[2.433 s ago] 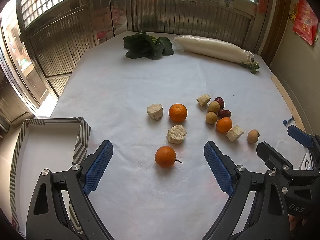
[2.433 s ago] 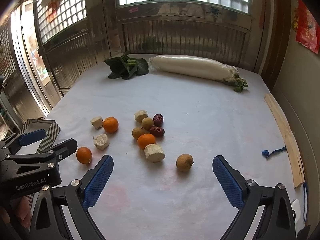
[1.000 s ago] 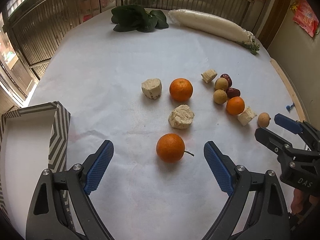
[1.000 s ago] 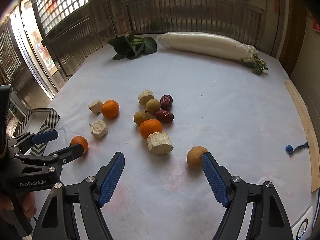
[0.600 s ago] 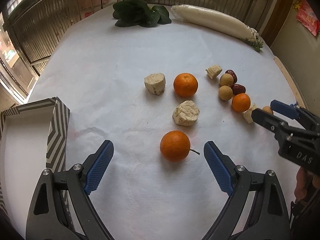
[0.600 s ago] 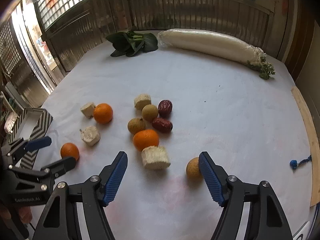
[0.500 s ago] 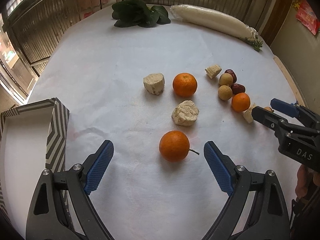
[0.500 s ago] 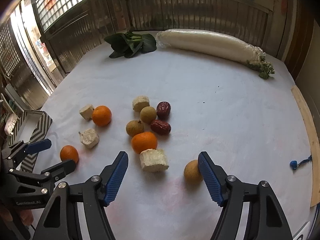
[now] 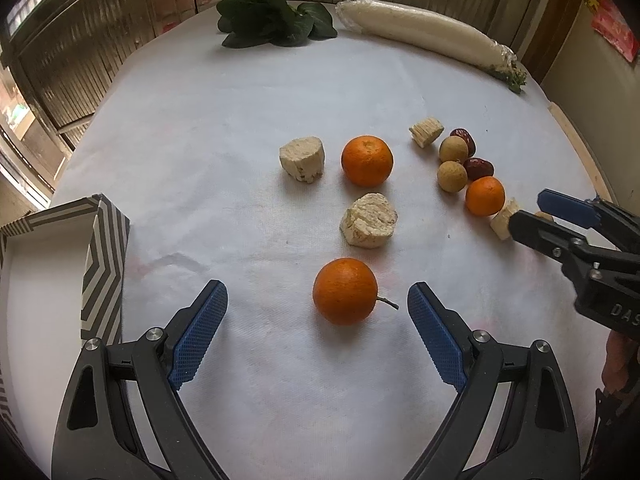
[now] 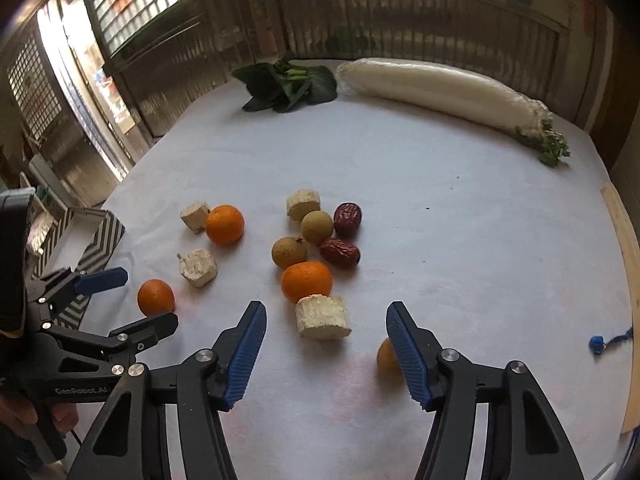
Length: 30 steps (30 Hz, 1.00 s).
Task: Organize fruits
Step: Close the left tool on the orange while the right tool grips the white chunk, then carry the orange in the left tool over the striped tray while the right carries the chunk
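Observation:
My left gripper [image 9: 316, 308] is open with a stemmed orange [image 9: 345, 291] just ahead between its jaws, not touching. My right gripper [image 10: 326, 328] is open around a pale cut chunk [image 10: 322, 317]; a brown longan [image 10: 387, 357] sits partly hidden behind its right finger. Ahead lie an orange [image 10: 306, 281], two longans [image 10: 289, 252], two red dates [image 10: 339, 253], another orange [image 10: 224, 224] and more pale chunks [image 10: 198, 267]. The left gripper also shows in the right wrist view [image 10: 134, 300], around the stemmed orange [image 10: 155, 297].
A striped box [image 9: 48, 280] with a white inside stands at the left table edge. Leafy greens [image 9: 272, 24] and a long wrapped white radish [image 9: 424, 40] lie at the far side. A small blue object [image 10: 596, 342] lies at the right. A wooden strip [image 10: 624, 232] borders the right edge.
Both grippers moved forward and lower toward the fruit. The right gripper shifted left, now straddling the pale chunk, with the longan slipping behind its right finger.

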### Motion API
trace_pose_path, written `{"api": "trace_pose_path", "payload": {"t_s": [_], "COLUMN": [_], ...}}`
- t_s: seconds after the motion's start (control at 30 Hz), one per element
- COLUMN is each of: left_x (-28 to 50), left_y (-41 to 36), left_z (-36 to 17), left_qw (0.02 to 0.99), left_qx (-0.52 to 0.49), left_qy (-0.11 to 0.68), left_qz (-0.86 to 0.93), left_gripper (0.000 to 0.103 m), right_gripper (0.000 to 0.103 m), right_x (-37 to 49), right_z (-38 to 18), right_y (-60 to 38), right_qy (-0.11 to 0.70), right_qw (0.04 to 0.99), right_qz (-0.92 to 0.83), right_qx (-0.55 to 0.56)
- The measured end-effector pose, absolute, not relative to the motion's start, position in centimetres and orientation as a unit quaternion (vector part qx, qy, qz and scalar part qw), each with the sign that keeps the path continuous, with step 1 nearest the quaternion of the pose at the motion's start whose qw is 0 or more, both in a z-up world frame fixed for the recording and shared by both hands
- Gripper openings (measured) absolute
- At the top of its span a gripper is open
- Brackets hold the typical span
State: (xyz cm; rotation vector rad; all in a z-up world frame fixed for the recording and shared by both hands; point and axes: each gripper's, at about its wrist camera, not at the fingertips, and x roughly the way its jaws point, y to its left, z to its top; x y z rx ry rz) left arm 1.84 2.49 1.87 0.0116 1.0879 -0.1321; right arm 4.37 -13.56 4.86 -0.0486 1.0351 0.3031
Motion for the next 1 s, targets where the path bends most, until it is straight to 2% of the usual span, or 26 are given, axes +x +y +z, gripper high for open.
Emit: {"api": "trace_pose_path", "payload": {"t_s": [0.03, 0.1, 0.13, 0.17, 0.27, 0.3, 0.37, 0.4, 0.67, 1.0], "left_x": [1.8, 1.7, 1.7, 1.7, 1.8, 1.7, 1.6, 1.6, 1.3, 0.1], "left_y": [2.4, 2.4, 2.4, 2.4, 2.5, 2.5, 2.6, 2.7, 3.7, 6.1], "left_z": [1.8, 1.6, 1.6, 1.5, 1.3, 1.4, 1.6, 1.6, 2.8, 6.3], "left_qw": [0.853, 0.852, 0.852, 0.851, 0.848, 0.849, 0.851, 0.85, 0.849, 0.861], "left_qx": [0.007, 0.009, 0.009, 0.009, 0.01, 0.012, 0.013, 0.008, -0.012, -0.039], "left_qy": [0.518, 0.52, 0.52, 0.522, 0.527, 0.524, 0.521, 0.522, 0.524, 0.505], "left_qz": [-0.063, -0.061, -0.061, -0.061, -0.062, -0.063, -0.067, -0.069, -0.068, -0.051], "left_gripper": [0.093, 0.093, 0.09, 0.081, 0.068, 0.062, 0.04, 0.038, 0.031, 0.03], "right_gripper": [0.06, 0.051, 0.043, 0.037, 0.03, 0.03, 0.03, 0.03, 0.03, 0.03], "right_x": [4.6, 5.1, 5.3, 5.4, 5.4, 5.2, 4.9, 4.7, 3.1, 2.0], "right_z": [4.6, 3.9, 3.7, 3.4, 3.1, 3.2, 3.5, 3.7, 5.4, 8.5], "right_y": [-13.4, -13.3, -13.3, -13.2, -12.9, -12.8, -12.7, -12.7, -12.2, -8.5], "right_qy": [0.498, 0.509, 0.515, 0.52, 0.523, 0.521, 0.517, 0.516, 0.499, 0.474], "right_qw": [0.855, 0.848, 0.844, 0.84, 0.837, 0.839, 0.841, 0.842, 0.851, 0.858], "right_qz": [0.142, 0.144, 0.147, 0.148, 0.153, 0.151, 0.154, 0.155, 0.162, 0.196], "right_qx": [-0.03, -0.036, -0.035, -0.036, -0.037, -0.042, -0.041, -0.038, -0.025, -0.043]}}
